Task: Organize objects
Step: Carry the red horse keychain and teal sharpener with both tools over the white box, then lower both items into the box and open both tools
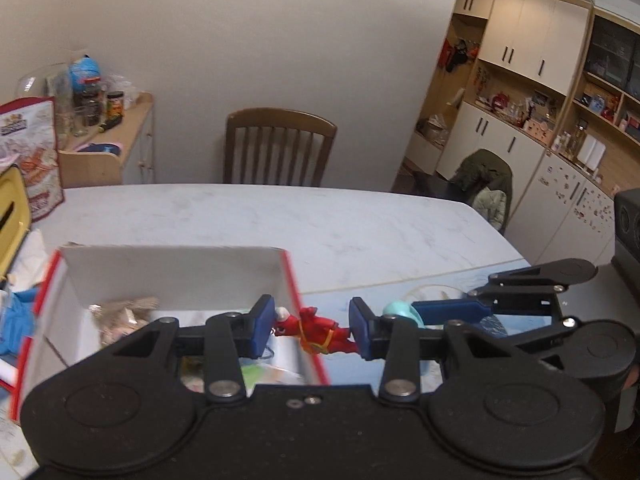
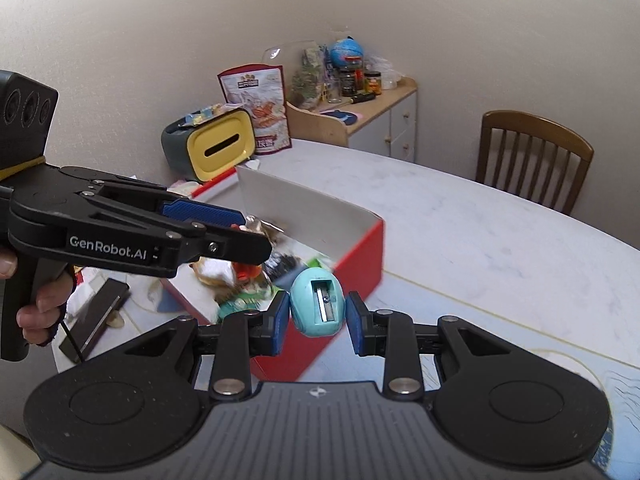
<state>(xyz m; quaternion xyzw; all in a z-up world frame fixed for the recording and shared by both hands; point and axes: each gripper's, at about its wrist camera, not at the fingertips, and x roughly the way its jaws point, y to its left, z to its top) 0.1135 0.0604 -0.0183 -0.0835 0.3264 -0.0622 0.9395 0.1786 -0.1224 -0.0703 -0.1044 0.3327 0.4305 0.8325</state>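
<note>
In the left wrist view my left gripper (image 1: 311, 326) is shut on a small red figurine (image 1: 318, 332), which lies crosswise between the blue pads, above the right wall of a red box with white inside (image 1: 176, 276). The right wrist view shows my right gripper (image 2: 318, 320) shut on a teal egg-shaped pencil sharpener (image 2: 318, 300), just outside the near corner of the box (image 2: 360, 248). There the left gripper (image 2: 252, 236) reaches in from the left over the box, the figurine (image 2: 245, 270) hanging under it. Several small items lie in the box.
A yellow tissue holder (image 2: 224, 144) and a snack bag (image 2: 260, 108) stand behind the box. A dark flat case (image 2: 96, 320) lies left of it. A wooden chair (image 1: 276, 148) stands at the far side of the white table (image 1: 280, 220). A cluttered side cabinet (image 2: 380, 120) lines the wall.
</note>
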